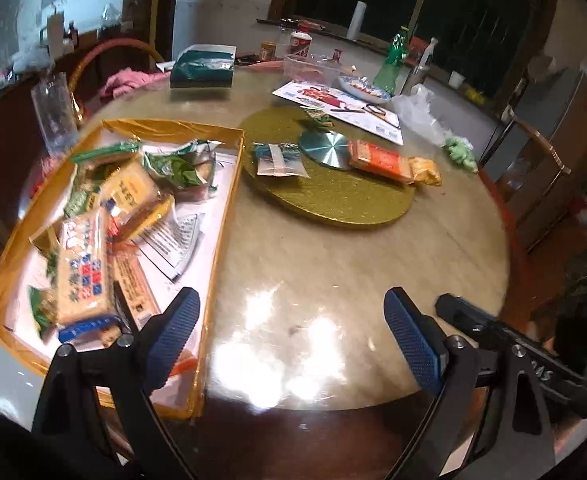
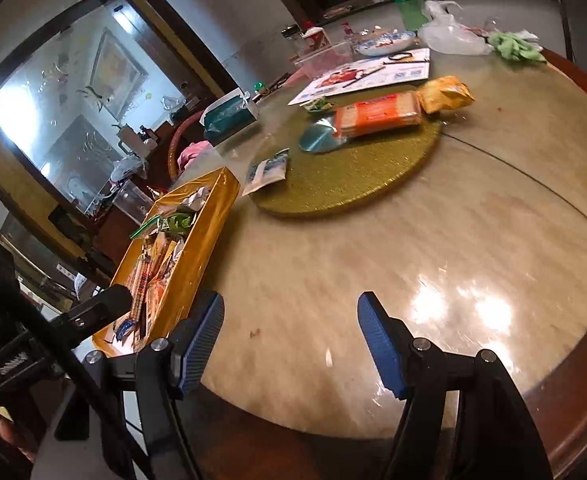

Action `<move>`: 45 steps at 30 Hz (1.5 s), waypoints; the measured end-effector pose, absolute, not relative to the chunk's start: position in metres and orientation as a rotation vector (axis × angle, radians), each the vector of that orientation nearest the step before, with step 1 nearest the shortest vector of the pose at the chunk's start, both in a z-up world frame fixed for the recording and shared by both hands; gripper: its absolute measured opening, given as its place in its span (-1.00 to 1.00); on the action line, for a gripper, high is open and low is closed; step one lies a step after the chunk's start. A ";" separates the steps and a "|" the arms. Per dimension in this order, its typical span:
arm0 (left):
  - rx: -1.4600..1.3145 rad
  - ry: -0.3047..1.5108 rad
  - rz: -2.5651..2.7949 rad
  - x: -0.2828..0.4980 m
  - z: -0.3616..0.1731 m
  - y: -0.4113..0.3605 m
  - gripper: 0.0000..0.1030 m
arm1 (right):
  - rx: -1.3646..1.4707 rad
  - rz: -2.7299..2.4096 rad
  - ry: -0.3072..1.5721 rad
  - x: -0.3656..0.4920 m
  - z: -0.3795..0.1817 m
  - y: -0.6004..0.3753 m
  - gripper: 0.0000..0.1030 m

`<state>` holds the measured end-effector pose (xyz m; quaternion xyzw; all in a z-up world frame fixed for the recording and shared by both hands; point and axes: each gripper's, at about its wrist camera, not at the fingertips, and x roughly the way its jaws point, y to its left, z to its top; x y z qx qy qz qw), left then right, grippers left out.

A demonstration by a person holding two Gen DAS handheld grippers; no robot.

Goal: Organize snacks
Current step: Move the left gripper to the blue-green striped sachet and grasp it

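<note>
Snacks still out: an orange cracker pack (image 2: 377, 118) and a small sachet (image 2: 267, 170) on the gold turntable (image 2: 333, 196), mid-desk (image 2: 413, 248); the rest fill the yellow tray (image 1: 221, 216). Crackers are likely light but brittle under slick film, so pinch across the pack's middle, gently. Left gripper (image 1: 289, 344) and right gripper (image 2: 291, 344) both gape wide, empty.

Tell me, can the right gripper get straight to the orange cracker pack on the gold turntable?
Probably yes: the right gripper is open and empty, and only bare tabletop lies between it and the orange cracker pack.
</note>
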<state>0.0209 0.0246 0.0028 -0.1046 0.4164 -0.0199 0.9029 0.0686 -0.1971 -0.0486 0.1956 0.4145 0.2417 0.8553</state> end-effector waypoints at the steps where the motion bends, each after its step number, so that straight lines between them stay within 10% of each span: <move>1: -0.216 0.870 -0.063 0.023 0.003 0.023 0.81 | 0.411 0.505 0.867 0.068 -0.049 -0.201 0.35; 45: -0.111 1.232 0.151 0.282 -0.075 0.012 0.77 | 0.589 0.472 0.912 0.116 -0.089 -0.266 0.35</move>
